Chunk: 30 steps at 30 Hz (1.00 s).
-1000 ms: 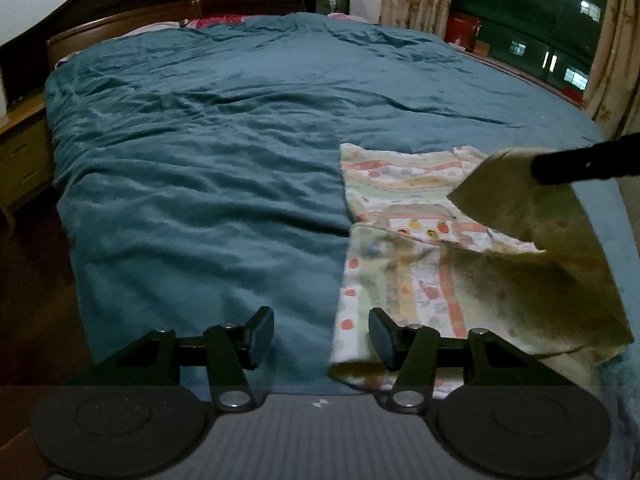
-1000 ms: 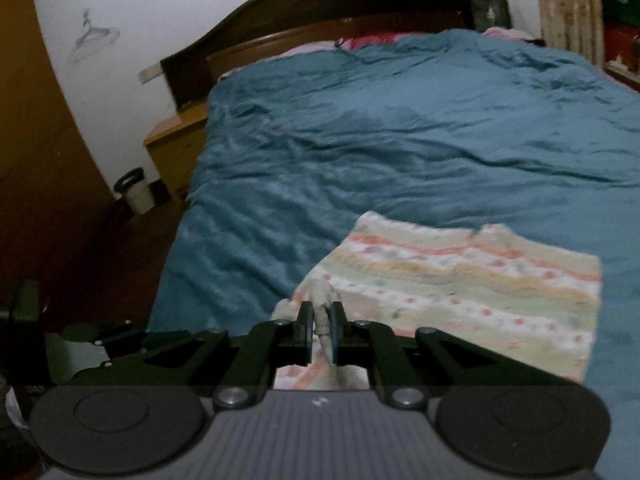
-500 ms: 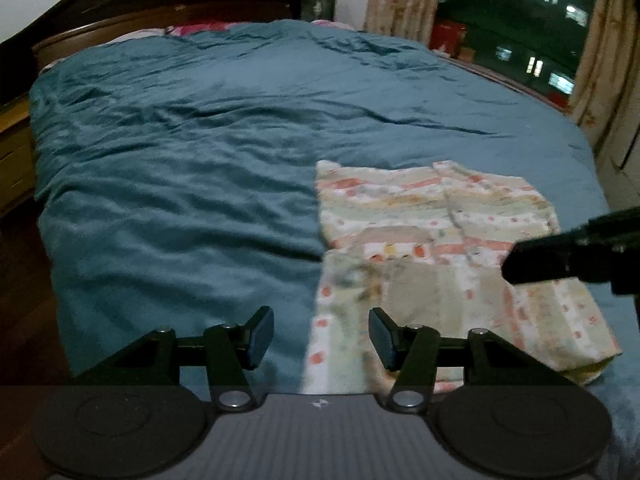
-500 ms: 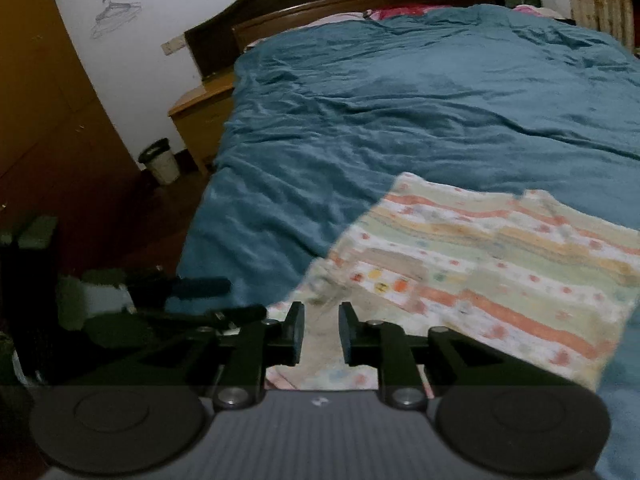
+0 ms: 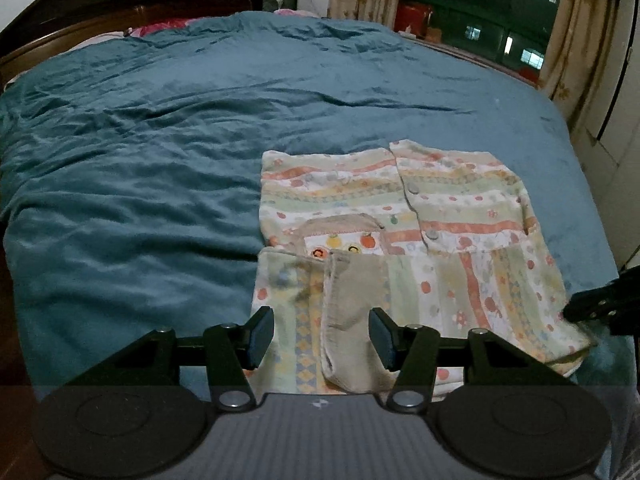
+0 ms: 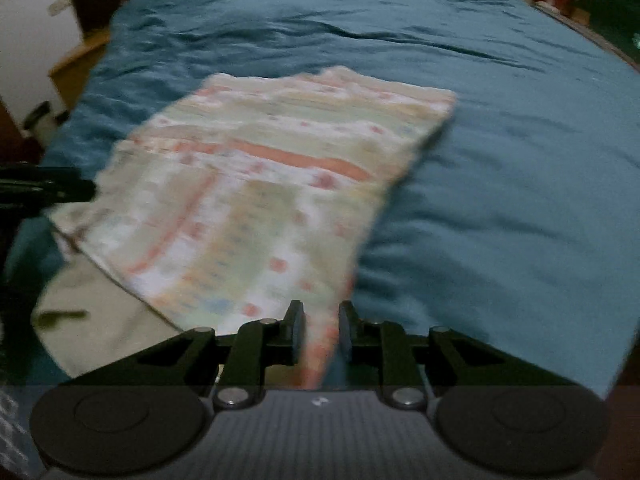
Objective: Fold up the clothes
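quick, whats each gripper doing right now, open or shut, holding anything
left gripper: open, holding nothing, over the near edge of the patterned garment.
right gripper: jaws just opened, slightly apart, garment edge between them, not gripped.

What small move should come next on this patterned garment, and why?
Probably close the left hand-held gripper on the patterned garment's near edge. It lies flat on the blue blanket, the near part already folded over; the right hand-held gripper stands slightly open at its corner.
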Available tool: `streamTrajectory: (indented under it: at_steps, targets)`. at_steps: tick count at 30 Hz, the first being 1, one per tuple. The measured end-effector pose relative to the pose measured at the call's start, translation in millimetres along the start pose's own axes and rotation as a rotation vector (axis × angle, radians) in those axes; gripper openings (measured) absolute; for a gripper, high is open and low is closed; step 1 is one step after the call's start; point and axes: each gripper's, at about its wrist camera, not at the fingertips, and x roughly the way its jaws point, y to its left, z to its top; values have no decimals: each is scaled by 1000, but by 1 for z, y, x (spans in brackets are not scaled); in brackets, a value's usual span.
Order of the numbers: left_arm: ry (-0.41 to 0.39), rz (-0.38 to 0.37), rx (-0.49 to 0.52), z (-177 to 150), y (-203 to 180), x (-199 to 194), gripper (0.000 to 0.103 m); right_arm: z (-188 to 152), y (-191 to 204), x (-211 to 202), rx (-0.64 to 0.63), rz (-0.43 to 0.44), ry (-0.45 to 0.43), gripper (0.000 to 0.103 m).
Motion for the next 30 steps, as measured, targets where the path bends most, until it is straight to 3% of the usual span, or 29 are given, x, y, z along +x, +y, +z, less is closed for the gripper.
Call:
streamTrajectory:
  at_steps: [5, 11, 16, 18, 20, 24, 30]
  targets:
    - [7, 2, 7, 1, -2, 4, 56, 8, -10, -14, 6, -46, -83, 19]
    - [10, 4, 25, 4, -5, 9, 56, 42, 11, -1, -65, -15, -165, 21]
    - [18, 20, 24, 6, -1, 15, 56, 43, 20, 22, -171, -81, -122, 19]
    - [19, 24, 21, 7, 1, 17, 56, 37, 12, 24, -162, -120, -99, 16]
    - [18, 27, 21, 7, 3, 18, 56, 30, 1, 23, -140, -157, -79, 21]
    - [15, 22, 20, 8, 2, 20, 56, 25, -10, 11, -111, -192, -108, 21]
    - [20, 7, 38, 8, -7, 23, 55, 41, -5, 6, -65, -111, -177, 24]
